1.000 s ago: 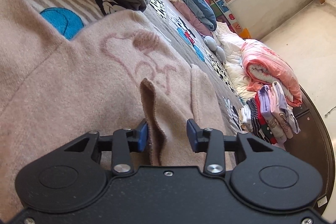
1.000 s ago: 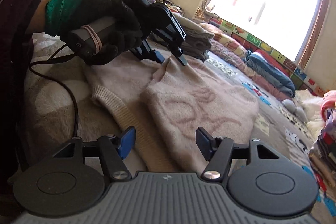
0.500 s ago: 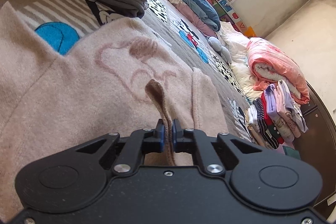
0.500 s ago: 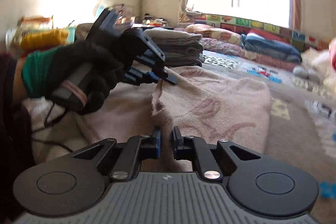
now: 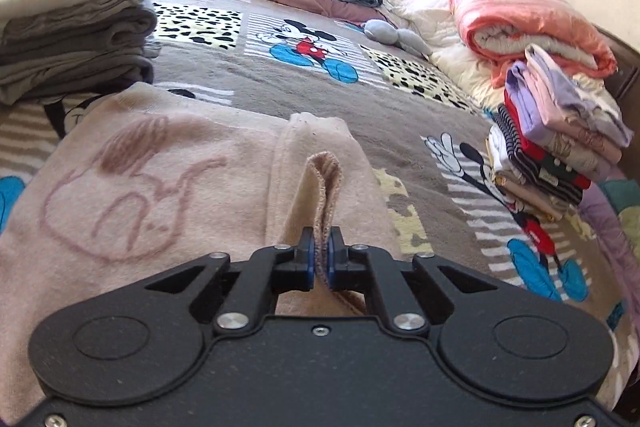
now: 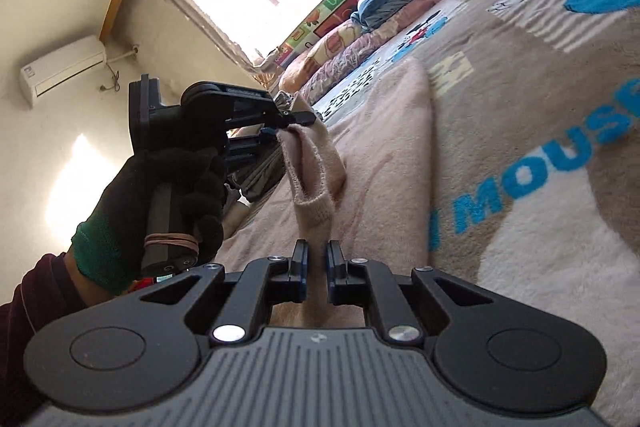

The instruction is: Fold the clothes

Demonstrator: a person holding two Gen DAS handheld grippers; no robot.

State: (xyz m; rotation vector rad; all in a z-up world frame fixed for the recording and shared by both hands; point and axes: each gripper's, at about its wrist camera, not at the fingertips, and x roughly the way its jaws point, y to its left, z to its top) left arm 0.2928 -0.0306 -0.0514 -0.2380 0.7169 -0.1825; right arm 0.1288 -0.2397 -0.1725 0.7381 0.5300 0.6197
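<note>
A pink sweater (image 5: 168, 179) is being held off a cartoon-print blanket (image 5: 400, 99) by both grippers. The left gripper (image 5: 320, 259) is being kept clamped on a ribbed edge of the sweater, its blue pads pressed against a standing fold of knit that is rising between them. In the right wrist view the right gripper (image 6: 314, 275) is likewise being kept closed on a strip of the same ribbed edge, the fabric being drawn taut from its jaws up toward the left gripper (image 6: 294, 121), which is being gripped by a hand in a black glove (image 6: 176, 183) (green cuff, dark sleeve behind it). The rest of the sweater is being left spread flat on the blanket, a faint darker-pink drawing showing on its front. A stack of grey folded clothes (image 5: 76, 35) is lying just beyond the sweater on the left, and a pile of folded coloured garments (image 5: 556, 143) is sitting well apart at the right edge of the bed, near a rolled coral quilt (image 5: 524, 23)
</note>
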